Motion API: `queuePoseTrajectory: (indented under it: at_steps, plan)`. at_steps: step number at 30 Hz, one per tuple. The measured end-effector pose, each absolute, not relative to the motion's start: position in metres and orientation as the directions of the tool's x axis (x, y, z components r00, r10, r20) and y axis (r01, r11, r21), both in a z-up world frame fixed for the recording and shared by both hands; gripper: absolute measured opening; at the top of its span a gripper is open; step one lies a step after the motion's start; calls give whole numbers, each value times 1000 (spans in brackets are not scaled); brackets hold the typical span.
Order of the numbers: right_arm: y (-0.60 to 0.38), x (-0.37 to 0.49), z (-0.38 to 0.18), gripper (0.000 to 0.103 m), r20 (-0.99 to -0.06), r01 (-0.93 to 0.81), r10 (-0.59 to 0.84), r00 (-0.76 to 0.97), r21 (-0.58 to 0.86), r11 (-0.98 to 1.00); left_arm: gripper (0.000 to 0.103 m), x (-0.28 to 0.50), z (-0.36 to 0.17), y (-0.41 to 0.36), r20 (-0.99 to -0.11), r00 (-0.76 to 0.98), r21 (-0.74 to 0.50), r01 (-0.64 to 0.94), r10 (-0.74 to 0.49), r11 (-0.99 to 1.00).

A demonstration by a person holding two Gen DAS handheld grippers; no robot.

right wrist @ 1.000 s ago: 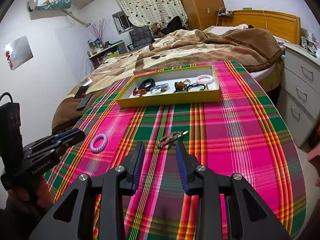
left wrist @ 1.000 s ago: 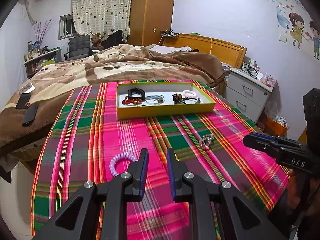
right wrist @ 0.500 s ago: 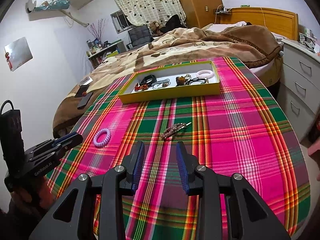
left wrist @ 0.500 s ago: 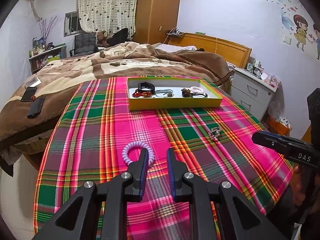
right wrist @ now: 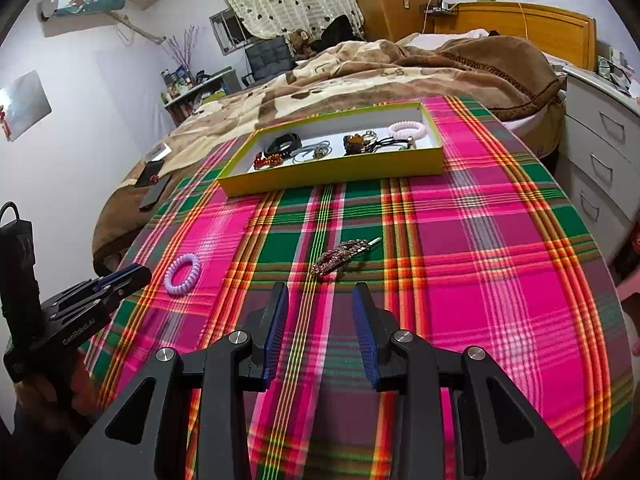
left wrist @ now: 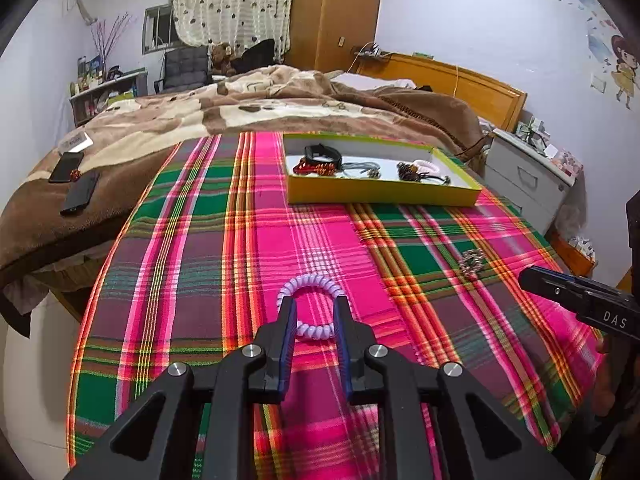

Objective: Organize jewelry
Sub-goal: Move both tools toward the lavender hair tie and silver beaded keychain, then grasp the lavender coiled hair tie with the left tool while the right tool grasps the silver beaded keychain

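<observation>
Two pieces are left outside the yellow tray [left wrist: 384, 197]: a lilac spiral hair tie [left wrist: 310, 307] and a rhinestone hair clip [right wrist: 340, 256], both lying loose on the plaid tablecloth [left wrist: 224, 240] that covers the table. Over the last second the left gripper [left wrist: 315, 314] has come forward and to the left, so that the hair tie, which a second ago lay off to the left of its fingers, now sits framed between them. In the left wrist view the near arc of the coil shows in the gap between the blue pads and the far arc loops round beyond the tips. The fingers are parted, about as wide as the ring itself, and have not closed; the right wrist view suggests the tips are just short of the tie rather than pressing on it, so whether they touch it I cannot tell.

The right gripper [right wrist: 320, 308] has widened its fingers in the same span and hangs spread over the cloth, the hair clip just ahead of them and untouched.

My reading is that both hands are lined up for a pickup, the left nearer to it. Inside the tray already lie a black band, a red beaded piece, silver chains, a brown cluster and a pale pink coil tie.
</observation>
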State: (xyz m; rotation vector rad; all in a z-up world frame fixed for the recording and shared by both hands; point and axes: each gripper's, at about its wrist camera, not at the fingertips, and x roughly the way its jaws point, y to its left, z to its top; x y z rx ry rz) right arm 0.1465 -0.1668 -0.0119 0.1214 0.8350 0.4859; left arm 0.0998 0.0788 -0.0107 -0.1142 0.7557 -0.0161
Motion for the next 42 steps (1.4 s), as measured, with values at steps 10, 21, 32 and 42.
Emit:
queuePoseTrajectory:
  at_steps: [10,21,32,42]
  plan:
    - [-157,179,-30,34,-720,-318,449,529,323,891,18,120,-22,85,-719,692,-130,-46,-62,990]
    - [-145,202,-38,34,-744,-287,423,517,315,905,18,134,-28,93,-746,658,-180,-60,-96,982]
    - [-140,207,-38,21,-762,-286,374,528,255,924,18,149,-36,79,-782,622,-119,-89,-38,989]
    - [-131,207,-36,16,-763,-318,364,534,217,923,18,152,-35,71,-784,620,-90,-78,-23,993]
